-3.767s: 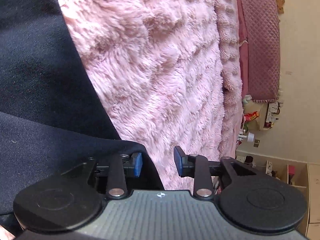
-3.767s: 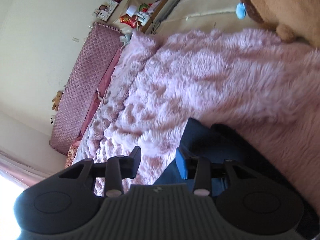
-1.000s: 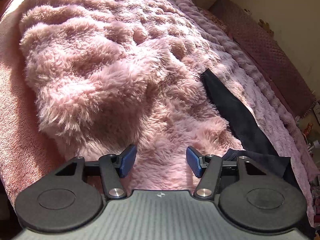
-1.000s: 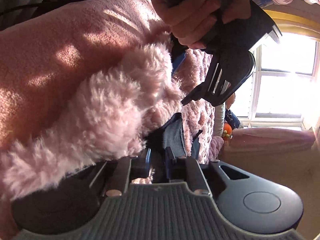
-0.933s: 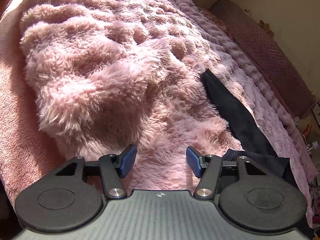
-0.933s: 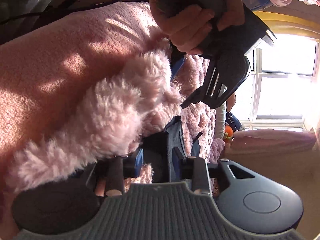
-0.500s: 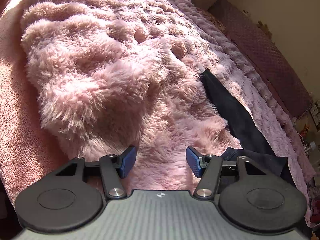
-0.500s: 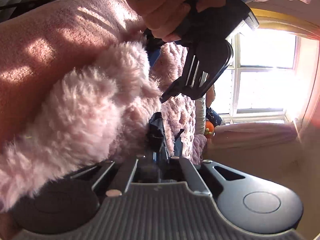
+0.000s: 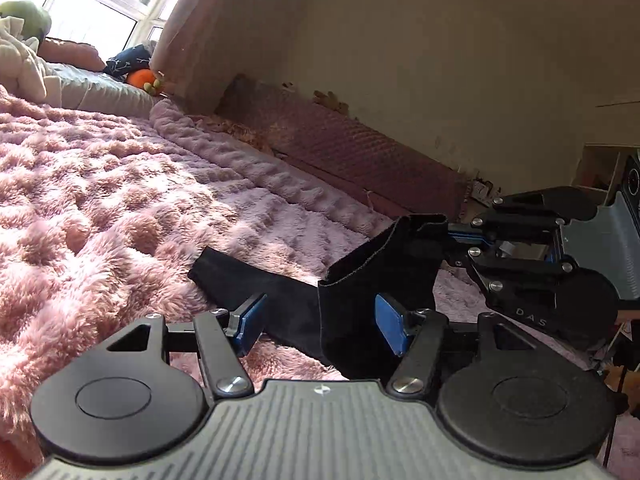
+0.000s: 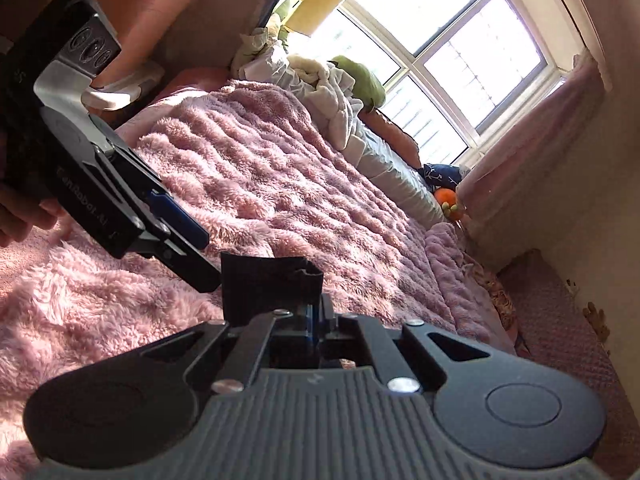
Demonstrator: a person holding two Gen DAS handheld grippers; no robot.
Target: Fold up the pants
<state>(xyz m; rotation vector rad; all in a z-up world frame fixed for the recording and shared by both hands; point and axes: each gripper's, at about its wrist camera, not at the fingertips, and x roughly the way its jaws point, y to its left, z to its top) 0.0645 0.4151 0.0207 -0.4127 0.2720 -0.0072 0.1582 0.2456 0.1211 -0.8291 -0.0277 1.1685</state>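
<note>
Left wrist view: my left gripper (image 9: 318, 322) has its jaws wide, just been opening a bit further, blue pads (image 9: 250, 320) clear of cloth. Black pants (image 9: 360, 276) hang between and just beyond them; one leg trails left, flat on the pink fluffy blanket (image 9: 100, 208). On the right, my right gripper (image 9: 450, 238) is clamped on the raised pants edge, lifting it off the bed. Quilted headboard (image 9: 340, 148) runs behind; orange toy (image 9: 142, 78) far back by the window.

Right wrist view, left to right: a hand (image 10: 20, 216) holds the left gripper (image 10: 190, 248), jaws apart, just left of the pants corner (image 10: 268, 284). Right gripper (image 10: 312, 320) is closed tight on that corner, cloth sticking up past the tips. Bedding pile (image 10: 320, 80) and window (image 10: 460, 60) behind. Nothing blocks the pants.
</note>
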